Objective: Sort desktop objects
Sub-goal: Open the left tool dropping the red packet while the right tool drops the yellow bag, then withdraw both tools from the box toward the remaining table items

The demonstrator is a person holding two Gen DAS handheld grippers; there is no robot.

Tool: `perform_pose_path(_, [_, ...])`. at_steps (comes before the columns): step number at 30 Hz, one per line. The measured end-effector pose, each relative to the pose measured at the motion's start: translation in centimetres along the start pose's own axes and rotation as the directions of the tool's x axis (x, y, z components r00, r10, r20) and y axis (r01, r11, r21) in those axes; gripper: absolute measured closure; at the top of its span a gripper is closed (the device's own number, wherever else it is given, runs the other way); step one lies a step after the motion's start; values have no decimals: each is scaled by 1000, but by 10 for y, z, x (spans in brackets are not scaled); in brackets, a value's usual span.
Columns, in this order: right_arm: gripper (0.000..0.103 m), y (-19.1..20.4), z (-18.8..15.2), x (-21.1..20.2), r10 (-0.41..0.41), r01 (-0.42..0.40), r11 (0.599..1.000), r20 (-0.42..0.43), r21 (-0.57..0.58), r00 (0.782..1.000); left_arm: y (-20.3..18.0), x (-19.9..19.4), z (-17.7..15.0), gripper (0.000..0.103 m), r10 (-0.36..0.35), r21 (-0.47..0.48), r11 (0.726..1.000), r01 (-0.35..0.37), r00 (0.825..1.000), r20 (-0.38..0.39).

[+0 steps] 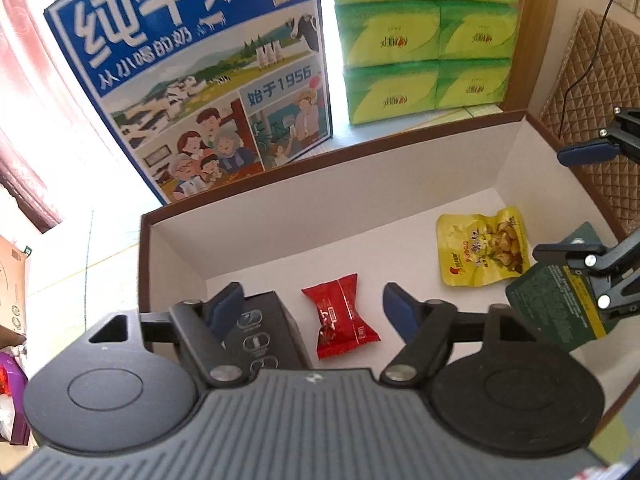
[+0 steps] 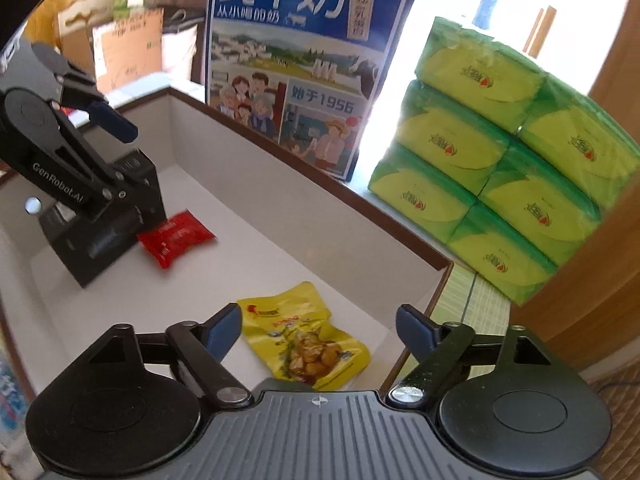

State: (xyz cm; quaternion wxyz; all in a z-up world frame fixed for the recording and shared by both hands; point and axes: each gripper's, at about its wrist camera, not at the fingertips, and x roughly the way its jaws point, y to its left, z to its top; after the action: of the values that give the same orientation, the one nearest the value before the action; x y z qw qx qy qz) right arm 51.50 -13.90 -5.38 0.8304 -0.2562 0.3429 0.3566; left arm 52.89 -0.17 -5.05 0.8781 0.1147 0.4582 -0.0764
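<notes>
Mostly sorted, I'd say — red candy (image 1: 343,317), yellow snack pouch (image 1: 484,246) and black box (image 1: 260,332) lie in the white box (image 1: 320,200); left tongs (image 1: 312,306) and right tongs (image 2: 320,326) both gape empty — dark green packet (image 1: 554,306) at the right edge, placement unclear.

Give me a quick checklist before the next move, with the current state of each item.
1. Left gripper open: ok.
2. Red candy lined up between its fingers: ok.
3. Right gripper open: ok.
4. Yellow pouch inside the box: ok.
5. Green packet free of the right gripper: cannot tell.
</notes>
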Motion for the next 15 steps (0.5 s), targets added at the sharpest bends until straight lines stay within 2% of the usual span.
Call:
perform_pose_path(3, [12, 4, -2, -14, 13, -14, 999, 27, 29, 1000, -1, -14, -4, 21, 2, -11, 1000, -1, 1000, 16])
perform_pose_path(8, [2, 7, -4, -34, 22, -28, 993, 49, 118, 999, -4, -40, -10, 18, -11, -41, 999, 13, 999, 42])
perform_pose_path(15, [2, 17, -9, -64, 5, -21, 978, 76, 206, 997, -11, -78, -23, 13, -6, -68, 998, 12, 997, 81])
